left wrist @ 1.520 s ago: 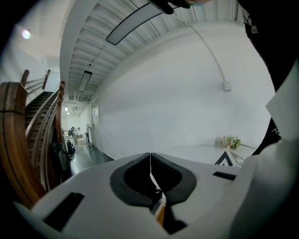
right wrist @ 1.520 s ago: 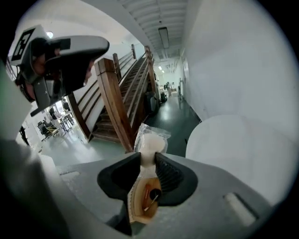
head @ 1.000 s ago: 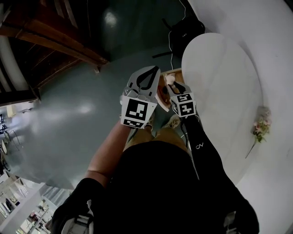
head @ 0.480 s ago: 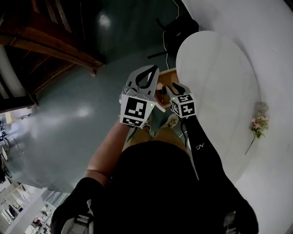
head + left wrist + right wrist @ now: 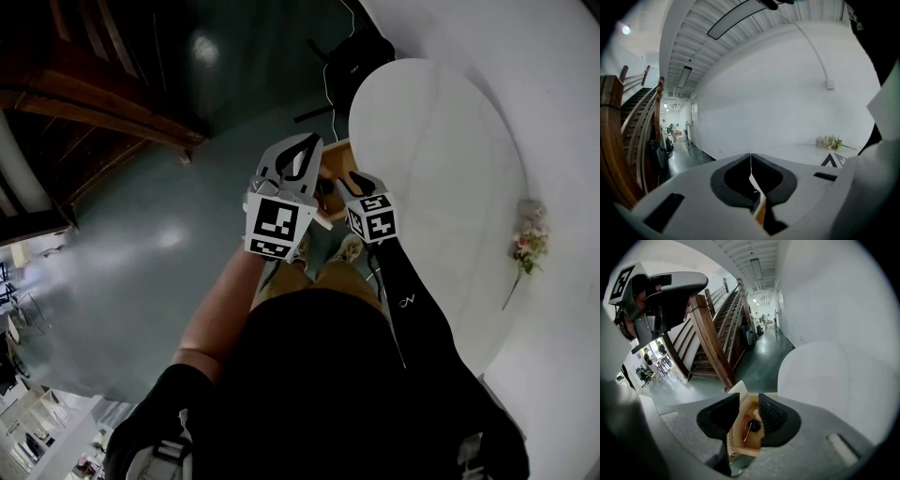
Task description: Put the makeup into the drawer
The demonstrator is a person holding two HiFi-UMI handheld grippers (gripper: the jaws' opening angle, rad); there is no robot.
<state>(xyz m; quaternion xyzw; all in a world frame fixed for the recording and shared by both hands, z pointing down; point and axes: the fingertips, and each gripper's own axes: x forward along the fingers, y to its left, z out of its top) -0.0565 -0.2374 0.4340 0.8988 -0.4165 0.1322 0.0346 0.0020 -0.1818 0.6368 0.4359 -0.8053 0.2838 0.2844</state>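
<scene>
- One floor (image 5: pixel 141 244), grey-green and glossy, under everything; the person stands on it.
- One desk (image 5: pixel 441 159), white, with a rounded top. No makeup shows on it in the head view, only a small bunch of flowers (image 5: pixel 527 246) near its right edge.
- One staircase (image 5: pixel 712 343), brown wood, well apart from the desk on the left.
- One drawer (image 5: pixel 736 434), pale wood, pulled open at the desk's left edge, below both grippers.
- One left gripper (image 5: pixel 751 157), held nearly level above the drawer. Its jaws are closed tip to tip with nothing between them.
- One right gripper (image 5: pixel 749 404), tilted down at the drawer. Its jaws are apart and empty, and the drawer's inside shows through the gap.
- Several pieces of makeup (image 5: pixel 753 426), small: a black piece, a reddish stick and a pale piece. They lie together on the drawer's bottom, touching neither gripper.
- Status, as a judgement: placing looks done for every piece in view, since neither gripper carries anything and none shows on the desk. What is left, at most, is pushing the drawer shut, which the task does not ask for. Whether more makeup waits out of view cannot be told.
</scene>
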